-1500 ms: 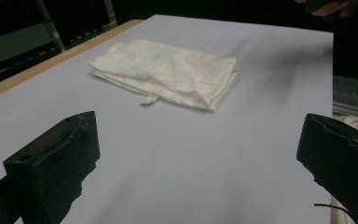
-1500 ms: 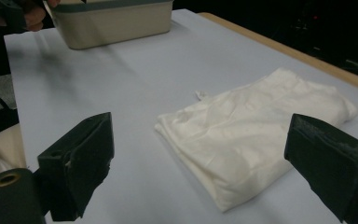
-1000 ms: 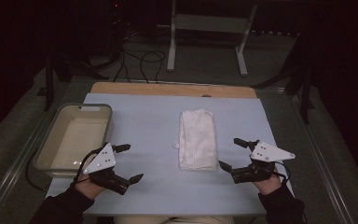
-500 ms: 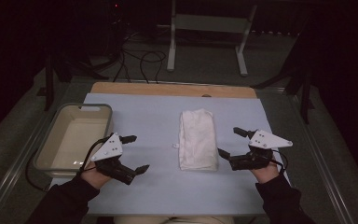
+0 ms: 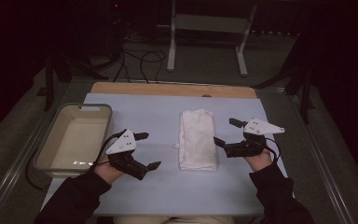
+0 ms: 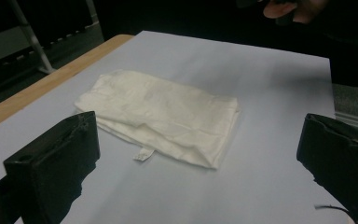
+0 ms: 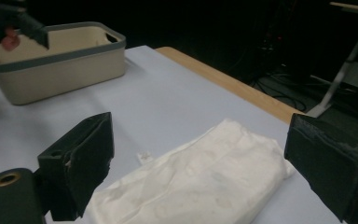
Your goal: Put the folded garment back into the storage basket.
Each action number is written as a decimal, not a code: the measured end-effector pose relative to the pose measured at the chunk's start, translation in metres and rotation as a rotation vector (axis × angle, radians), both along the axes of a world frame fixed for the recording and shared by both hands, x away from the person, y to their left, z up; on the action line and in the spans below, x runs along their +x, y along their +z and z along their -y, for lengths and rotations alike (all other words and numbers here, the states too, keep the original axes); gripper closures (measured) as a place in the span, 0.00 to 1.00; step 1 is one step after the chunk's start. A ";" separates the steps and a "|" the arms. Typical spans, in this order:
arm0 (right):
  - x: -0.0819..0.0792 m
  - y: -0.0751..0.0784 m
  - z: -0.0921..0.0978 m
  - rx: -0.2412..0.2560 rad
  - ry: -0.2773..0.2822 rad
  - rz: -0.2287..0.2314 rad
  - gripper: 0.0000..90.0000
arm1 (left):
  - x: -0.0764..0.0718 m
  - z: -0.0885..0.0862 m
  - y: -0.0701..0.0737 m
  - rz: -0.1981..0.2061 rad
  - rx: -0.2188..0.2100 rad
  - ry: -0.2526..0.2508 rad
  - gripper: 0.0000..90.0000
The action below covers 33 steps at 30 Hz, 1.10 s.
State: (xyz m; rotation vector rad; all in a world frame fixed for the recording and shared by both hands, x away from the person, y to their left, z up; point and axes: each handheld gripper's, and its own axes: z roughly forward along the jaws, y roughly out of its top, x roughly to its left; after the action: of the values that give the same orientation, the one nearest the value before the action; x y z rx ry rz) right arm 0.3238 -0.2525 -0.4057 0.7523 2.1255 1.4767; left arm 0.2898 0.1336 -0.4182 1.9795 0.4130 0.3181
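Clearly both sets of jaws stand wide apart and hold nothing. The left gripper hovers just left of the folded white cloth, its jaws turned toward it; the right gripper sits just beside the cloth's right edge, not touching as far as the high view tells. The cloth lies flat in the middle of the counter, which is covered in pale blue. A small tag sticks out from its side. Farther left, a beige tub with a grey rim stands at the counter's edge.

White cloth, pale blue table (black claws), cream tub.
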 end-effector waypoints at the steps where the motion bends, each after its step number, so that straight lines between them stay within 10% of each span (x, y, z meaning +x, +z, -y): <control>1: 0.002 0.000 0.000 0.002 0.000 -0.005 0.09 | 0.000 0.003 0.000 -0.001 -0.001 -0.003 0.00; 18: 0.035 -0.015 -0.004 0.012 -0.049 -0.054 0.09 | 0.016 0.040 -0.009 -0.008 0.002 -0.023 0.00; 33: 0.064 -0.046 -0.001 0.014 -0.084 -0.158 0.09 | 0.026 0.067 -0.050 -0.077 0.079 -0.074 0.00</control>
State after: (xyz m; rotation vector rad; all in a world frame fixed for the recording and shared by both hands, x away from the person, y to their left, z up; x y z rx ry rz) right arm 0.3876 -0.2512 -0.4516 0.9807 2.1709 1.4319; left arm 0.3158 0.0669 -0.4685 2.0842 0.3802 0.2156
